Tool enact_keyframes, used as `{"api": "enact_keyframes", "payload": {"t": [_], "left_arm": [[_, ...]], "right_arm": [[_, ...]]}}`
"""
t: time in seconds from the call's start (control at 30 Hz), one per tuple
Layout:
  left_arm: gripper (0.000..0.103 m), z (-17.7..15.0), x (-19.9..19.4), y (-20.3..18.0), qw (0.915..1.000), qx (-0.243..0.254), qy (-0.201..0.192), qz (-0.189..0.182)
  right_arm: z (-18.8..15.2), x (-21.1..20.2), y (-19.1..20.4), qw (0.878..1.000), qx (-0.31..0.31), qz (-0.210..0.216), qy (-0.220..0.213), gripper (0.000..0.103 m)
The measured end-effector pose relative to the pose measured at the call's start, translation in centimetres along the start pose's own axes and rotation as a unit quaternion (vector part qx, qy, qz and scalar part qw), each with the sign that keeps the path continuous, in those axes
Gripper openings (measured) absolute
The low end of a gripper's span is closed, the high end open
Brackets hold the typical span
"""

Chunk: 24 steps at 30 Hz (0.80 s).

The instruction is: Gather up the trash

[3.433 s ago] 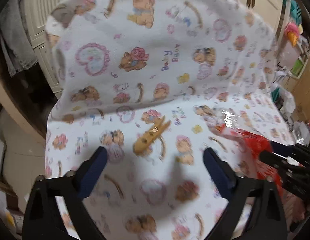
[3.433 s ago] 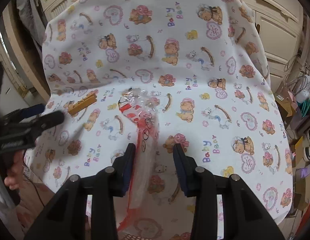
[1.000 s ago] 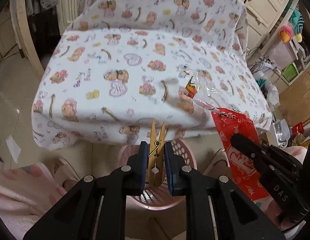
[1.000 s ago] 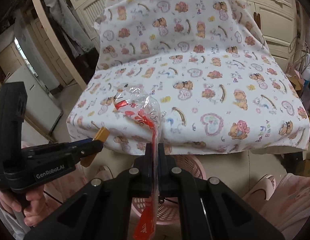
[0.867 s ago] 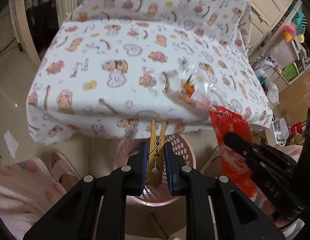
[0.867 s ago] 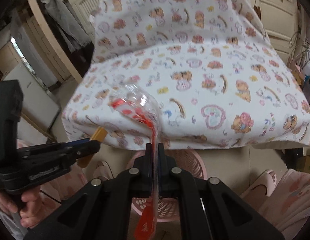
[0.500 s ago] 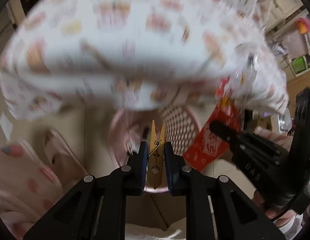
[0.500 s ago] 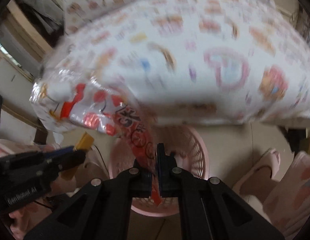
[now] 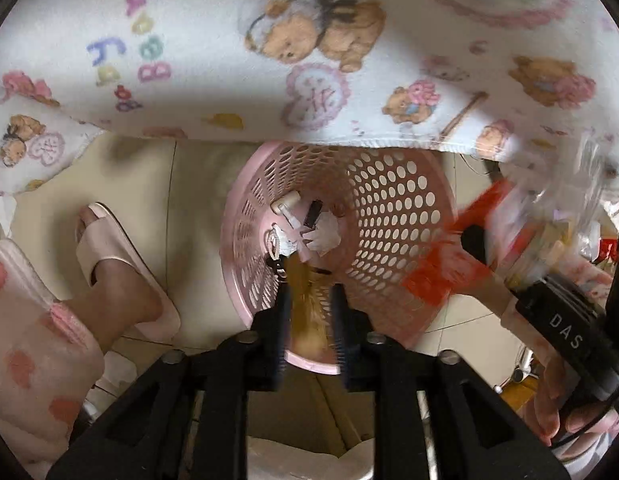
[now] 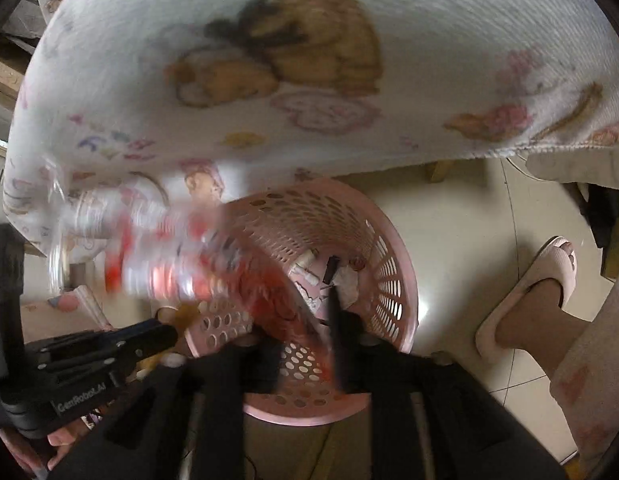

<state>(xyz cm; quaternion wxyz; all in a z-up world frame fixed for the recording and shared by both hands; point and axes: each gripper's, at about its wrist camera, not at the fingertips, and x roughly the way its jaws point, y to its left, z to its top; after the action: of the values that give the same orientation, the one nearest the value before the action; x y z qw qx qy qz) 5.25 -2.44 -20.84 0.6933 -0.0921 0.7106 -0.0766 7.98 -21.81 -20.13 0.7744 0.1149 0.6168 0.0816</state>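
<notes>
A pink perforated basket (image 9: 393,208) stands on the floor under the cloth's edge. My left gripper (image 9: 309,300) points down into it, its jaws opening. A blurred yellow wooden clothespin (image 9: 307,312) sits loose in the gap, and the pads no longer press on it. In the right wrist view my right gripper (image 10: 305,336) hangs over the same basket (image 10: 389,276), its jaws opening too. The red and clear plastic wrapper (image 10: 181,256) trails between them, blurred and unpinched. The left gripper (image 10: 161,334) shows at lower left of that view. The right gripper (image 9: 475,242) and the wrapper (image 9: 437,276) show at the right of the left wrist view.
A white cloth with bear prints (image 9: 309,40) overhangs the basket's far rim. Small scraps (image 9: 313,236) lie on the basket's bottom. A person's feet in pale slippers (image 9: 109,248) (image 10: 529,292) stand on the tiled floor on either side.
Both grippers have sunk from the cloth's edge to just over the basket and tipped downward. Their jaws, shut on the clothespin and the wrapper before, have parted.
</notes>
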Motion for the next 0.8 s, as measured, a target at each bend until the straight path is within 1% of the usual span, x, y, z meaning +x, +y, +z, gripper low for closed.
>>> {"api": "enact_keyframes", "payload": {"t": [0.07,0.1,0.13,0.17,0.2,0.23,0.27,0.3,0.33,0.37,0.4,0.47,0.53,0.57,0.63,0.7,0.73,0.77,0.8], "left_arm": [[0.053,-0.1,-0.4,-0.1,0.9999,0.005,-0.008,0.011],[0.057,-0.2,-0.7,-0.1,0.9997,0.004,-0.012,0.020],[0.063,-0.3,-0.9,0.0,0.9994,0.004,-0.017,0.031],[0.067,-0.2,-1.2,-0.2,0.9990,0.003,-0.019,0.041],[0.068,-0.2,-1.6,-0.1,0.9986,0.001,-0.024,0.048],[0.069,-0.3,-2.1,0.0,0.9983,-0.001,-0.032,0.049],[0.070,-0.3,-2.6,0.1,0.9979,-0.003,-0.040,0.051],[0.070,-0.3,-3.3,0.2,0.9969,-0.003,-0.055,0.057],[0.072,-0.4,-4.2,0.1,0.9954,-0.001,-0.070,0.065],[0.076,-0.4,-4.9,0.1,0.9942,0.002,-0.083,0.067],[0.078,-0.5,-5.9,0.0,0.9926,0.004,-0.100,0.069],[0.083,-0.8,-7.9,-0.2,0.9893,0.007,-0.131,0.063],[0.086,-0.9,-9.4,-0.3,0.9861,0.012,-0.156,0.055],[0.086,-0.9,-10.2,-0.4,0.9836,0.015,-0.170,0.059],[0.085,-1.1,-11.9,-0.7,0.9775,0.019,-0.199,0.067],[0.086,-1.6,-13.8,-1.1,0.9711,0.030,-0.228,0.064],[0.087,-1.9,-14.9,-1.5,0.9664,0.041,-0.247,0.059],[0.093,-2.2,-15.6,-1.8,0.9614,0.050,-0.264,0.060],[0.096,-2.5,-16.5,-2.3,0.9549,0.062,-0.282,0.068]], "right_arm": [[0.1,-0.3,0.1,1.000,-0.006,-0.004,-0.006,0.037],[0.1,-0.4,0.2,1.000,-0.008,-0.004,-0.007,0.046],[0.1,-0.6,0.2,1.000,-0.009,-0.006,-0.010,0.059],[0.1,-0.9,0.2,1.000,-0.009,-0.013,-0.016,0.064],[0.1,-1.3,0.4,0.999,-0.013,-0.032,-0.029,0.074],[0.1,-1.6,0.6,0.998,-0.020,-0.052,-0.038,0.086],[0.1,-2.0,0.9,0.996,-0.030,-0.073,-0.049,0.091],[0.4,-2.5,0.9,0.995,-0.037,-0.080,-0.054,0.093],[0.5,-3.1,1.0,0.994,-0.039,-0.079,-0.064,0.093],[0.6,-3.7,1.1,0.994,-0.037,-0.078,-0.074,0.093],[0.7,-4.4,1.2,0.992,-0.035,-0.081,-0.087,0.093],[0.5,-5.7,1.7,0.990,-0.039,-0.084,-0.105,0.095],[0.4,-7.3,2.2,0.988,-0.045,-0.078,-0.125,0.098],[0.2,-8.0,2.5,0.987,-0.046,-0.077,-0.134,0.099],[-0.2,-10.2,3.2,0.983,-0.053,-0.070,-0.162,0.103],[-0.9,-12.1,3.5,0.977,-0.060,-0.066,-0.192,0.103],[-1.2,-13.3,3.6,0.974,-0.063,-0.062,-0.209,0.103],[-1.4,-14.2,3.7,0.972,-0.066,-0.057,-0.219,0.103],[-1.5,-15.1,3.8,0.970,-0.069,-0.053,-0.227,0.103]]}}
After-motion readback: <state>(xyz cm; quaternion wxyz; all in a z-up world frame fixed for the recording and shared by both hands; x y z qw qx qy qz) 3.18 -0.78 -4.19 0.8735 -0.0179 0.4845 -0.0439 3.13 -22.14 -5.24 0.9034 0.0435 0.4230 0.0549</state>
